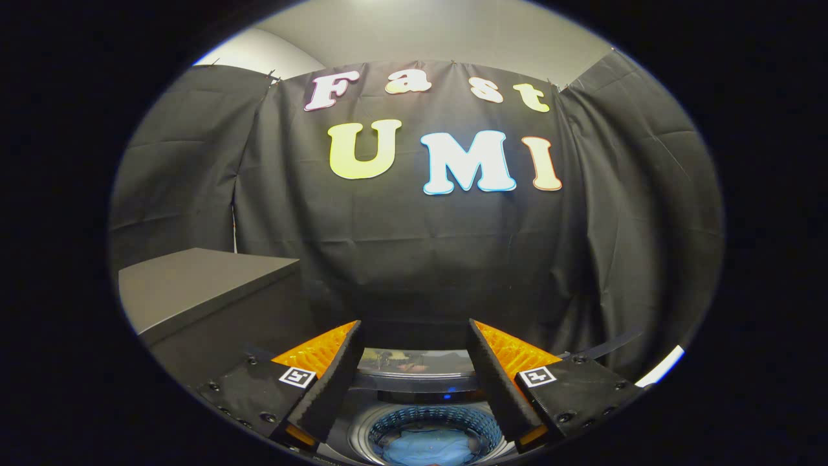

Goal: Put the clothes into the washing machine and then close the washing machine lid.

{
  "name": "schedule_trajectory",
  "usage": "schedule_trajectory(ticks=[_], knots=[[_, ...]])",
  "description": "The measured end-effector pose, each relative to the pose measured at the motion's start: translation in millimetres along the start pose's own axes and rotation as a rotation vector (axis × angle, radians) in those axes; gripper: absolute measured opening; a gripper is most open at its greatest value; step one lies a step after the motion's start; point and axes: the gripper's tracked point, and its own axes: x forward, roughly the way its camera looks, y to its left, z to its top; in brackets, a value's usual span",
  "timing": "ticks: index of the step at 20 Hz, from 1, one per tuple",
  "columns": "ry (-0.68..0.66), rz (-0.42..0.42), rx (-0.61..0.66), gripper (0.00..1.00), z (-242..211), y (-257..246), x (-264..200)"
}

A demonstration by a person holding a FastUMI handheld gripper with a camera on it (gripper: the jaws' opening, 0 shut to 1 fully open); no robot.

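Observation:
Below and between my fingers sits a top-loading washing machine (pixel 414 396) with its round drum (pixel 428 424) uncovered. Light blue clothes (pixel 427 446) lie inside the drum. The lid (pixel 414 361) stands raised at the back of the machine, its glossy panel facing me just beyond the fingertips. My gripper (pixel 414 336) hangs above the machine, open, with a wide gap and nothing between its fingers.
A dark cabinet or box with a flat grey top (pixel 194 285) stands to the left of the machine, rising higher than it. Black cloth walls close the booth behind and on both sides.

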Motion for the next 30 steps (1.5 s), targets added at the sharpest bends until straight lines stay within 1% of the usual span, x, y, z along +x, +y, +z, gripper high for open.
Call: schedule_trajectory(ticks=[2,6,10,12,15,18,21,25,30], knots=[[0.048,0.004,0.006,0.98,-21,-1,-7],[0.078,-0.006,0.008,0.98,-45,-2,-25],[0.094,-0.006,0.017,0.98,-53,2,-42],[0.075,-0.005,0.016,0.98,-42,6,-54],[0.011,-0.018,0.008,0.98,-8,9,-81],[-0.053,-0.034,0.005,0.98,24,11,-116],[-0.092,-0.053,-0.007,0.98,43,11,-148],[-0.128,-0.068,-0.003,0.98,53,15,-190],[-0.145,-0.091,0.011,0.98,55,18,-226]])
